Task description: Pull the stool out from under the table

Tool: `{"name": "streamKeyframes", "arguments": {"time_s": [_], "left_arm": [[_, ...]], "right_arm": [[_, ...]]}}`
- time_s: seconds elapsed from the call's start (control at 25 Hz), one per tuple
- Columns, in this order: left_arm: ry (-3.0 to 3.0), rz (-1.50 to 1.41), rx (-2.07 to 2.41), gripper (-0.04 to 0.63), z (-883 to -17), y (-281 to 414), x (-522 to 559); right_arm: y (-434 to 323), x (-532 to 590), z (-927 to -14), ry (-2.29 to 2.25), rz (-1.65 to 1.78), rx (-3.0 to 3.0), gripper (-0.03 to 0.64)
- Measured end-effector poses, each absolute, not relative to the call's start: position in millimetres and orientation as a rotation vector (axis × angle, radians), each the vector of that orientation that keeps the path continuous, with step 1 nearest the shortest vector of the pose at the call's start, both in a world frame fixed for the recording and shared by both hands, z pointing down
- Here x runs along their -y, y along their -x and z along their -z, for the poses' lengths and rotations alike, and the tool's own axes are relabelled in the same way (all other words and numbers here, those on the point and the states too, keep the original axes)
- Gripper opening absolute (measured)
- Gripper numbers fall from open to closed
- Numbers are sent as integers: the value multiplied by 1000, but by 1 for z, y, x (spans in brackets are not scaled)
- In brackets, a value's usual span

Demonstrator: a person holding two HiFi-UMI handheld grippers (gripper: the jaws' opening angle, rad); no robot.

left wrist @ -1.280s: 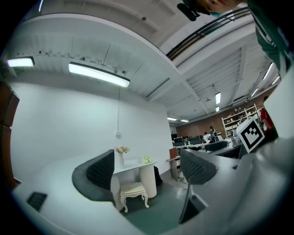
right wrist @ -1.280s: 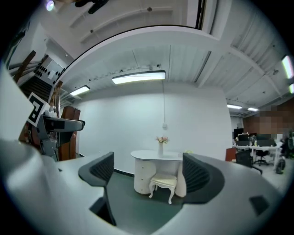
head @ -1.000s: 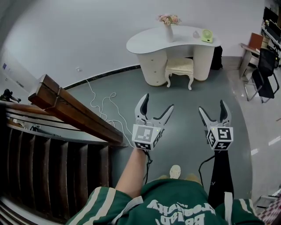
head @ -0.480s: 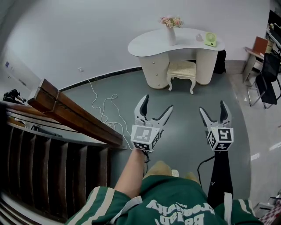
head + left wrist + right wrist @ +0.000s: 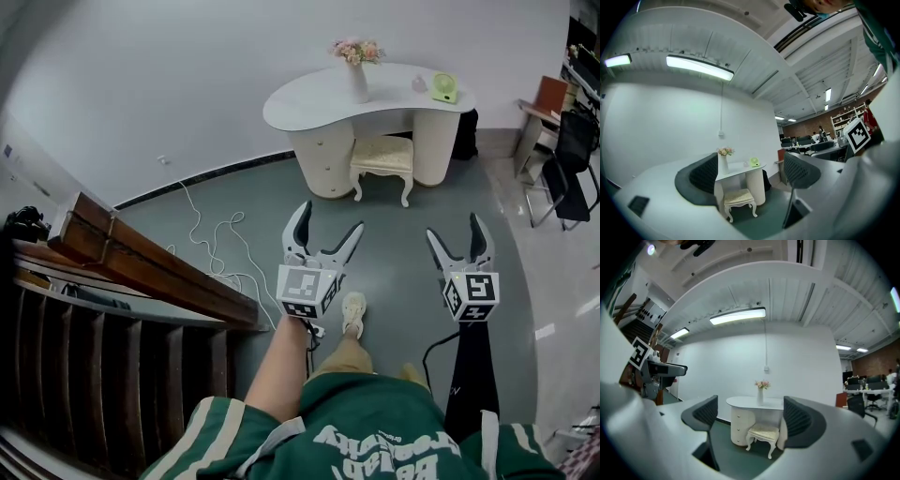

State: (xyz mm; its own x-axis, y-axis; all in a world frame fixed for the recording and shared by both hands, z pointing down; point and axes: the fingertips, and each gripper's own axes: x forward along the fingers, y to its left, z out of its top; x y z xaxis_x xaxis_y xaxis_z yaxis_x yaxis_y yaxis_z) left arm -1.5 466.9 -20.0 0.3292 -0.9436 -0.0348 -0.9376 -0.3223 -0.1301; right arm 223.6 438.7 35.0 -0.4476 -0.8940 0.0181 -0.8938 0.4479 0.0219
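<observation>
A cream stool (image 5: 382, 157) with curved legs stands tucked under the white curved table (image 5: 309, 97) by the far wall. The stool (image 5: 738, 198) also shows between the jaws in the left gripper view, and the stool (image 5: 764, 432) shows in the right gripper view. My left gripper (image 5: 324, 232) is held out in front of me, open and empty, well short of the stool. My right gripper (image 5: 458, 236) is beside it, also open and empty. On the table stand a vase of flowers (image 5: 356, 67) and a small green fan (image 5: 442, 87).
A dark wooden stair railing (image 5: 141, 267) runs along my left. White cables (image 5: 221, 246) lie on the grey floor near it. Black office chairs (image 5: 570, 159) and a desk stand at the right. My shoe (image 5: 353, 313) is stepping forward on the floor.
I have walked a little closer to the table. One foot has swung forward under the left gripper. Both grippers stay open at the same spread.
</observation>
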Motion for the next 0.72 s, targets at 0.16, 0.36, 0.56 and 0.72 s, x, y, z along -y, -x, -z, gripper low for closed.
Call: {"name": "streamKeyframes", "arguments": {"time_s": [0.16,0.36,0.56,0.72], "left_arm": [[2475,74,-1734,437,17,8,-432],[2499,76,-1695,437,16,13,-376],[2530,85,-1662,437,13,24,-307],[2544,79,-1644,437,13,36,-250]], "right_arm": [[-220,-407,-35,-1637,42,2620,446],[-208,-360,-34,-1648,56,2600,445],[-195,-304,-34,-1648,69,2567,445],[-188,-257,-36,-1668,59,2548,445]]}}
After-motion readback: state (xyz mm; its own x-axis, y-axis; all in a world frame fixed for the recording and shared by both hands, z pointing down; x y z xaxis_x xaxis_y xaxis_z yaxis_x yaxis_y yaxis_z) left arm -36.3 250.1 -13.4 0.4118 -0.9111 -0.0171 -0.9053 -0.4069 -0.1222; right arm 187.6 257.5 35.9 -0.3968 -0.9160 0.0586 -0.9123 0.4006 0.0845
